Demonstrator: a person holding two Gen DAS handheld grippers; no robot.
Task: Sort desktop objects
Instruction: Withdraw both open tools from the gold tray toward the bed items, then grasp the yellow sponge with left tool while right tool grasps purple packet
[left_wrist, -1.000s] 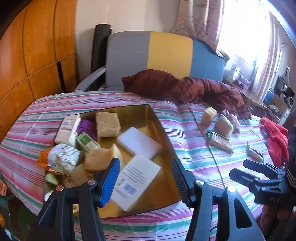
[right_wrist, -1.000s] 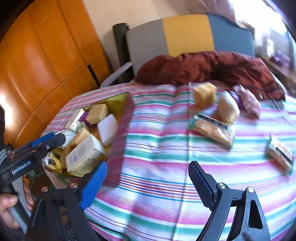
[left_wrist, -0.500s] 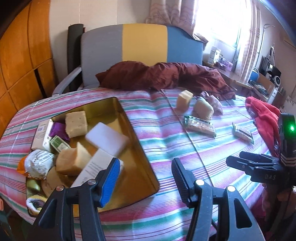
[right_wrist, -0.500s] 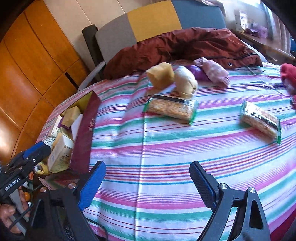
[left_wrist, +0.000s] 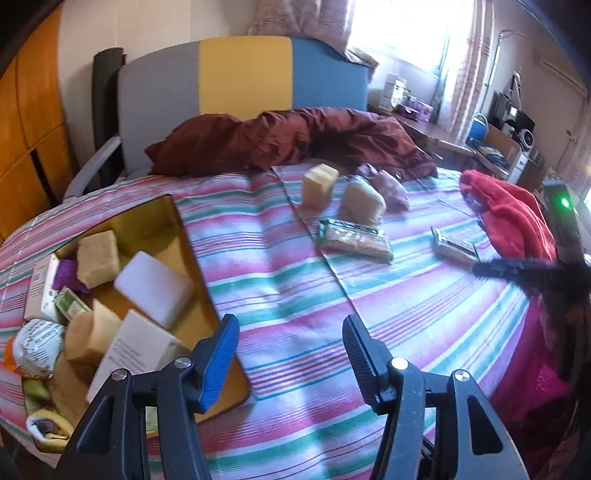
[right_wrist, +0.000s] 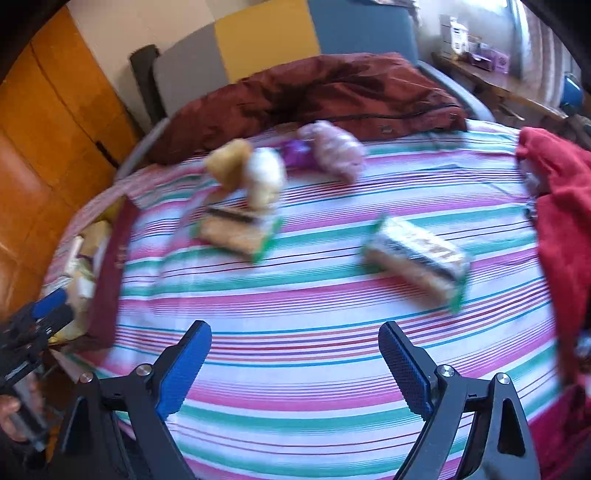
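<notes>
A gold tray (left_wrist: 166, 210) at the left of the striped table holds several soaps, boxes and a white sponge (left_wrist: 155, 290). On the cloth lie a tan soap block (left_wrist: 318, 184), a wrapped bun-like piece (left_wrist: 364, 201), a green-edged cracker pack (left_wrist: 356, 240) and a second pack (left_wrist: 456, 247). My left gripper (left_wrist: 290, 354) is open and empty, at the tray's right edge. My right gripper (right_wrist: 295, 365) is open and empty, above the bare cloth short of the second pack (right_wrist: 417, 258); the first pack (right_wrist: 236, 230) lies left. The right view is blurred.
A red cloth (left_wrist: 513, 218) lies at the table's right edge, a dark red jacket (left_wrist: 288, 136) at the back before a grey, yellow and blue chair (left_wrist: 243, 77). A purple-pink bag (right_wrist: 332, 149) sits behind the soaps. Wood panels stand at left.
Both views have swung right: the tray slid left in them and the packs and soaps came closer. Both grippers stayed open and empty.
</notes>
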